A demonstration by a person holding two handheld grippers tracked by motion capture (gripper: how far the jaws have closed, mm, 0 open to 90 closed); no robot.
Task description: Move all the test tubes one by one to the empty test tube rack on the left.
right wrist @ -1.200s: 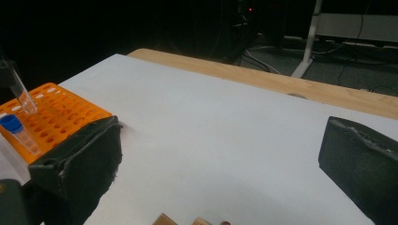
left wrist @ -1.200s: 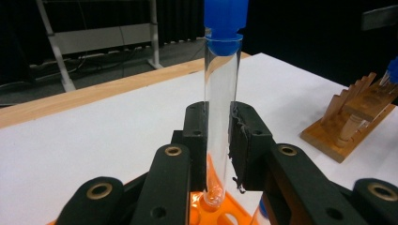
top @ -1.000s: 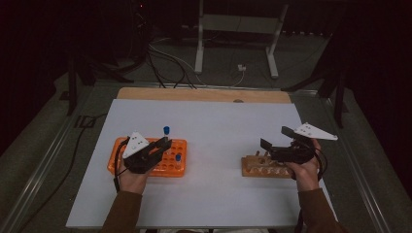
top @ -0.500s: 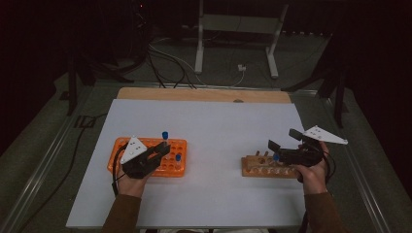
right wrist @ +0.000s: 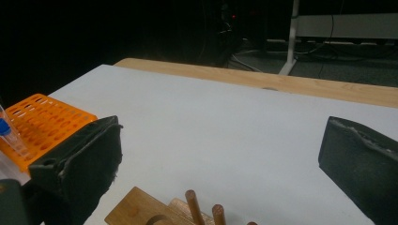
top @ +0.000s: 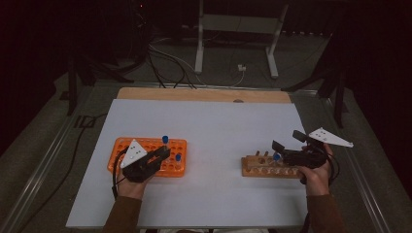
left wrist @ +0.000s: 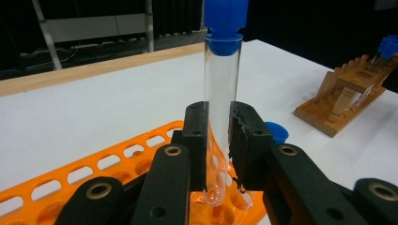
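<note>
Jaws of the left gripper (left wrist: pixel 218 140) are clamping an upright, blue-capped test tube (left wrist: pixel 219 93) at centre frame, its bottom sitting just above the orange rack (top: pixel 148 155), while the right gripper (top: pixel 286 145) is hovering wide open and empty over the wooden rack (top: pixel 269 167) at lower right.

You see the white table (top: pixel 214 126) lit evenly from above, its surroundings nearly black, all pictures soft and grainy, shadows faint.
</note>
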